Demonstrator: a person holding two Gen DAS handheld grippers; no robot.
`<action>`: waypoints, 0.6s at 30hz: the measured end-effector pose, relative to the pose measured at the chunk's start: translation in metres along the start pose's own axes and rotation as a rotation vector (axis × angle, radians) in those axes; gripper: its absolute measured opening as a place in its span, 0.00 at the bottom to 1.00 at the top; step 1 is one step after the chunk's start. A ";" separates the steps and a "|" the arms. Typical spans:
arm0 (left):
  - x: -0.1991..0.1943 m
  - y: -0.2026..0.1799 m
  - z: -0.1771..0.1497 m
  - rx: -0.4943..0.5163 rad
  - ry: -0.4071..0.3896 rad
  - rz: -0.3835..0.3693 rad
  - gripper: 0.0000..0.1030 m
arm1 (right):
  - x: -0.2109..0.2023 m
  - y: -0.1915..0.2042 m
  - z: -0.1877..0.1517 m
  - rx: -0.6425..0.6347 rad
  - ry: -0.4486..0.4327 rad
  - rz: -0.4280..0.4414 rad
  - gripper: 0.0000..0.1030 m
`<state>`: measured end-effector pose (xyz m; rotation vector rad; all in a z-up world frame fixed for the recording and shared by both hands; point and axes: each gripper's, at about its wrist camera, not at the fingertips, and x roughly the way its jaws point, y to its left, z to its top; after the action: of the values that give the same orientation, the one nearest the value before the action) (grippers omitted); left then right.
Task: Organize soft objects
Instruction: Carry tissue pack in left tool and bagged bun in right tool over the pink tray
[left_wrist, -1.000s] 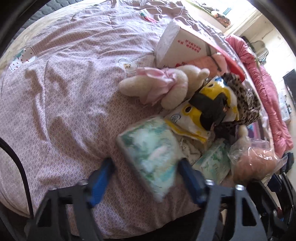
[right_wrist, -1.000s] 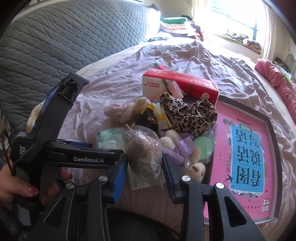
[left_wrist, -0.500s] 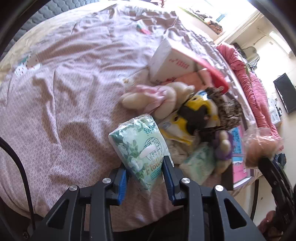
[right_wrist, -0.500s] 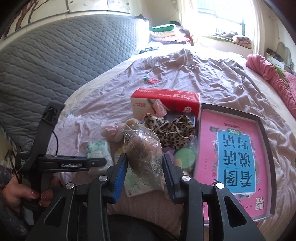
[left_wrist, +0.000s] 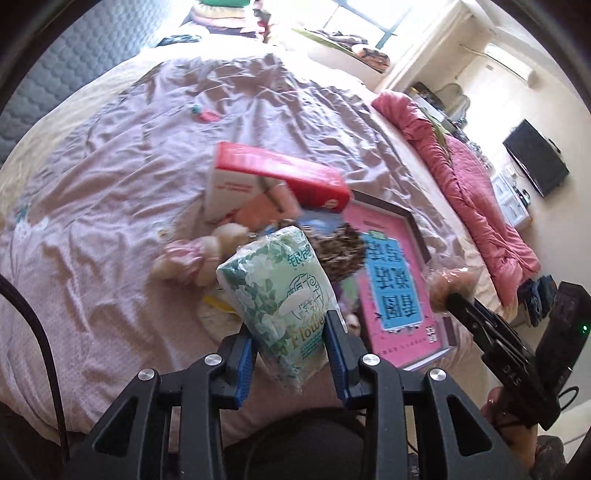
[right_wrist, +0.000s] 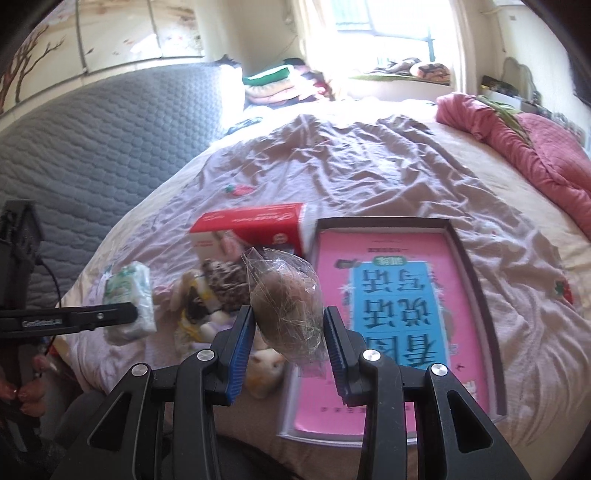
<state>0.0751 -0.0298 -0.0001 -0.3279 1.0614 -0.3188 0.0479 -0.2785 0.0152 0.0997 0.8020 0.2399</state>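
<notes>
My left gripper (left_wrist: 290, 328) is shut on a green flower-print tissue pack (left_wrist: 284, 291) and holds it clear above the bed. The same pack (right_wrist: 131, 299) shows in the right wrist view at the left gripper's tip. My right gripper (right_wrist: 289, 321) is shut on a clear plastic bag (right_wrist: 286, 291) with a brownish soft thing inside, also lifted. Below lies a pile: a cream plush in pink (left_wrist: 199, 254), a leopard-print item (right_wrist: 225, 277) and a yellow and black toy (right_wrist: 195, 302).
A red and white box (right_wrist: 251, 229) stands behind the pile. A pink book lies in a shallow dark-rimmed box (right_wrist: 469, 266) to its right. A pink blanket (left_wrist: 472, 177) runs along the bed's right side. A grey quilted headboard (right_wrist: 92, 140) is at the left.
The left gripper's jaws closed on the tissue pack and lifted it off the bed. The right gripper rose with its bag and shifted toward the pink book.
</notes>
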 end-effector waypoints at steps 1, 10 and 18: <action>0.002 -0.010 0.001 0.017 0.004 -0.009 0.34 | -0.003 -0.008 0.000 0.012 -0.005 -0.012 0.38; 0.043 -0.092 -0.006 0.153 0.084 -0.041 0.34 | -0.018 -0.070 -0.014 0.114 -0.011 -0.083 0.38; 0.094 -0.155 -0.021 0.292 0.175 -0.023 0.34 | -0.009 -0.102 -0.035 0.158 0.043 -0.103 0.38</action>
<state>0.0837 -0.2111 -0.0208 -0.0509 1.1650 -0.5243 0.0345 -0.3798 -0.0207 0.2013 0.8652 0.0812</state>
